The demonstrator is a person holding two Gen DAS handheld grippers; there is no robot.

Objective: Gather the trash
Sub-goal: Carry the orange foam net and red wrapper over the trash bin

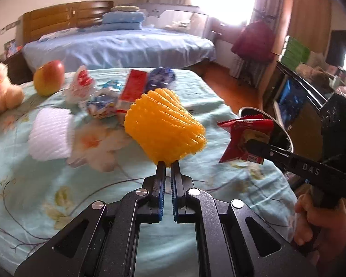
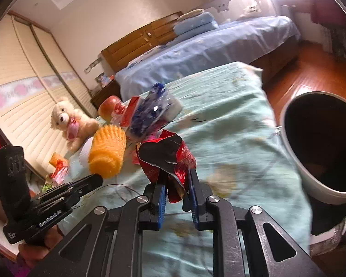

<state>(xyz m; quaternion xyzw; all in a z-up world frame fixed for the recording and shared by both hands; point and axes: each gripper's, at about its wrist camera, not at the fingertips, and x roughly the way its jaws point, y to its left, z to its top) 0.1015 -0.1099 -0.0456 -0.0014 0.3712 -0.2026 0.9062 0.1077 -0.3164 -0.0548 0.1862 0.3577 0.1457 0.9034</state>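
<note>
**Carrying two pieces of trash toward the bin**

Holding the yellow foam net (image 1: 165,124) by its lower edge, the left gripper (image 1: 168,167) is clamped nearly flat on it, and the net stands clear above the bed (image 1: 34,196). The right gripper (image 2: 176,180) is pinched narrow on a crumpled red wrapper (image 2: 167,159), which is also lifted. The bin (image 2: 311,184), white outside and dark inside, stands just beside the bed edge on the right, mouth open upward.

Assessment: both loads are secure but light and springy. Each gripper should be brought fully over the bin mouth before release, one at a time, to avoid collision.

Remaining on the bed: a white foam sheet (image 1: 50,133), a red box (image 1: 132,90), a blue wrapper (image 1: 160,77), mixed wrappers (image 1: 101,103). An apple (image 1: 49,77) and a teddy bear (image 2: 69,122) appear not to be trash.
</note>
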